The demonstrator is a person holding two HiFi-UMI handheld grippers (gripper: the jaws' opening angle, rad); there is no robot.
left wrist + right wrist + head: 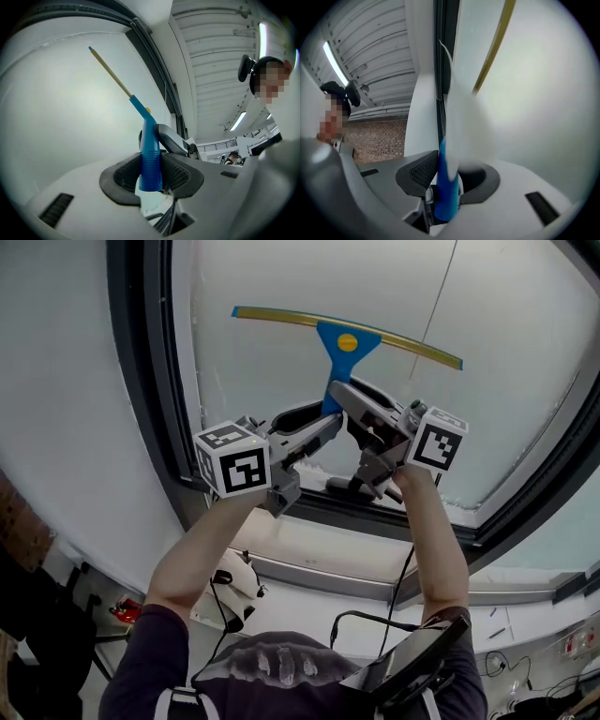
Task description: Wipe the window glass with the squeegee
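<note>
**Window glass [281, 287] gets the blade**

High on the pane sat the squeegee [347, 338], its blade lying crosswise, left end higher. Its blue handle ran down from the glass into the left gripper [152, 171] and right gripper [447, 180], both clenched on it together.

1. The squeegee [347, 338] lies against the window glass [272, 371], its blade above its handle.
2. The handle sits between the jaws of the left claw [151, 174] and the right claw [446, 180].
3. Both claws are below the blade.
</note>
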